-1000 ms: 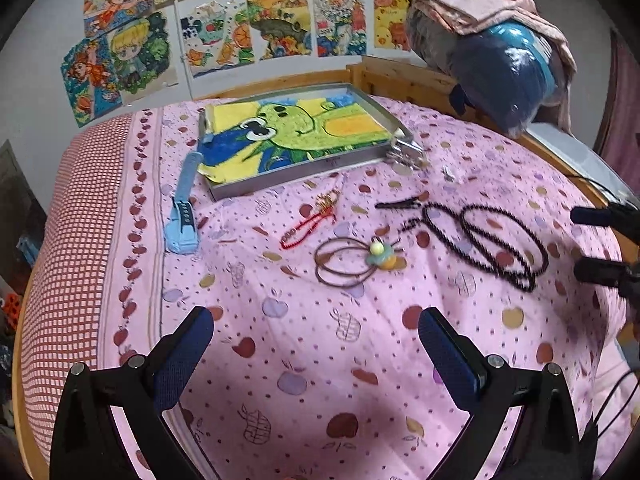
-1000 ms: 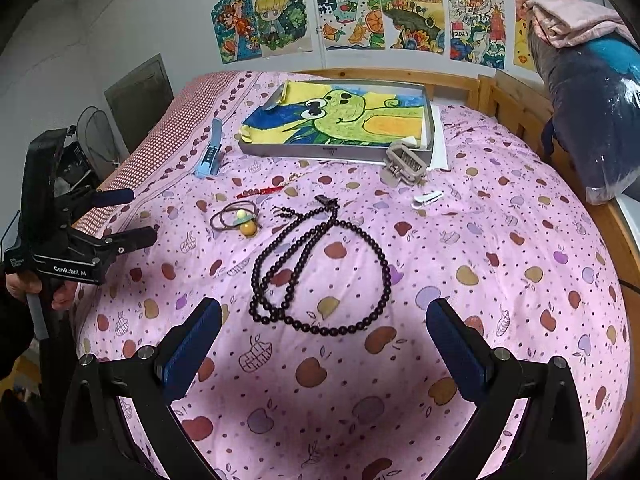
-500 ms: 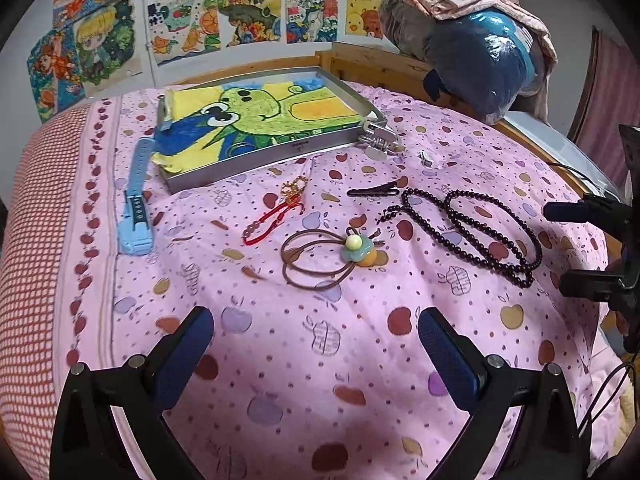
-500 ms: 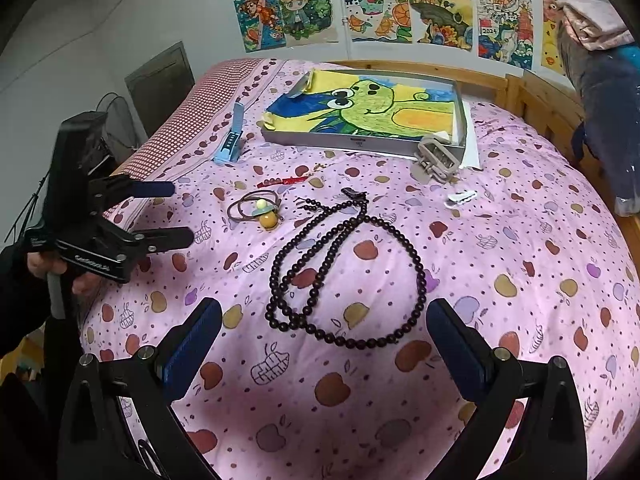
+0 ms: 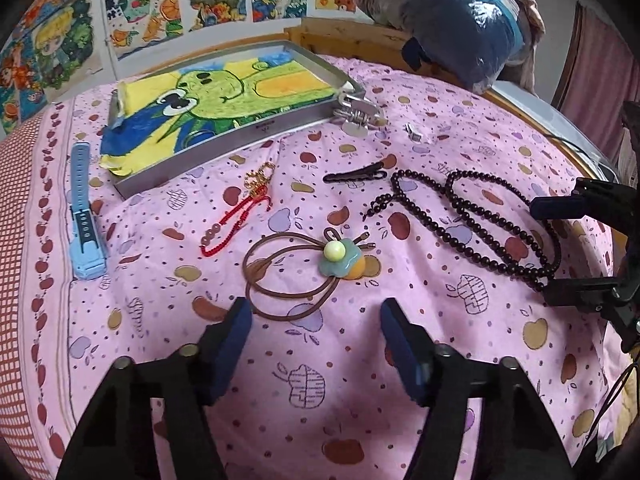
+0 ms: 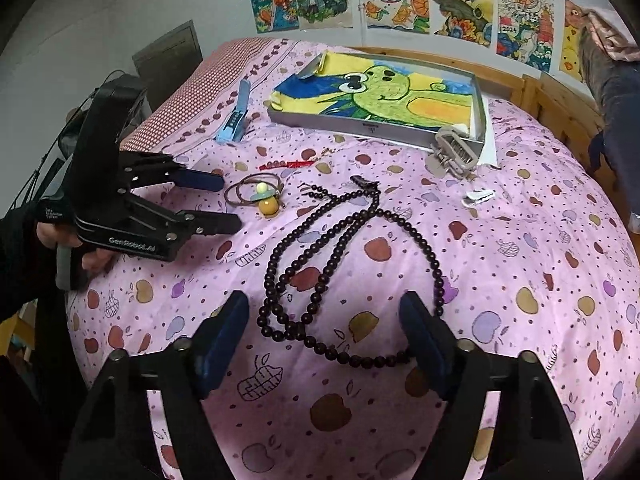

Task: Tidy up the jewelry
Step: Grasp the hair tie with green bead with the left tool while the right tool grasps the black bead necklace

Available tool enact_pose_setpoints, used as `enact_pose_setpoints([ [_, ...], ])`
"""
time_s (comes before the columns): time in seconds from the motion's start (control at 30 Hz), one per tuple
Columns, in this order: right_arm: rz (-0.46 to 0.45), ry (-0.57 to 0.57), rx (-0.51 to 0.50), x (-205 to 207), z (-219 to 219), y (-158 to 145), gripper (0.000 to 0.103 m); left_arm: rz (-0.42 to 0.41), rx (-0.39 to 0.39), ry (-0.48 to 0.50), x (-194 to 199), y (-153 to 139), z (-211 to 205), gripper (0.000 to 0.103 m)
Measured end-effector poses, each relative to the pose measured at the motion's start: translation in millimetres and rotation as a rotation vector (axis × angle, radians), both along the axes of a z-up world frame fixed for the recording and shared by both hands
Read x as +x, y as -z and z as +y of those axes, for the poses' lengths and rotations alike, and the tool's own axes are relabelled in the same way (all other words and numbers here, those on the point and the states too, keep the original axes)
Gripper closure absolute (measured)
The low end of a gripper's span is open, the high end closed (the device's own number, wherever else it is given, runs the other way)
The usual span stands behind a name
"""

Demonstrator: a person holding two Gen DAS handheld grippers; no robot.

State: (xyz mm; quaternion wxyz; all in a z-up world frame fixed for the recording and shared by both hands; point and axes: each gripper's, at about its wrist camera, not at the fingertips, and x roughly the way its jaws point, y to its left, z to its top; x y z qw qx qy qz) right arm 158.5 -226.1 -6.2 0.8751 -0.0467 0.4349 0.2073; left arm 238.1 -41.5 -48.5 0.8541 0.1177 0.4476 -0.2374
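Observation:
Brown hair ties with a green and yellow flower bead lie on the pink bedspread just ahead of my open left gripper, whose left finger reaches the near loop. A red bead bracelet and a black hair clip lie farther back. The dark bead necklace sprawls in front of my open right gripper, its near end between the fingers. The right wrist view shows the left gripper, held by a hand, beside the hair ties. The left wrist view shows the right gripper by the necklace.
A metal tray lined with a green cartoon drawing sits at the back of the bed. A beige claw clip leans on its corner and a small white clip lies nearby. A blue strap lies at left. Bundled bedding is at the far right.
Both grippers have come forward and lower over the bedspread, the left toward the hair ties, the right toward the necklace. Their fingers stand somewhat closer together than before.

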Motion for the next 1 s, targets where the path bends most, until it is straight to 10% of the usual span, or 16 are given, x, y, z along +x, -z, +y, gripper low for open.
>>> enact_pose_setpoints([
  [0.37,0.017,-0.022,-0.026,7.8,10.5,7.8,0.040,0.058,-0.003,0.042,11.3,9.7,-8.1,0.079],
  [1.0,0.034,-0.021,-0.033,13.9,12.5,13.1,0.040,0.055,0.029,0.054,30.5,14.3,-22.2,0.079],
])
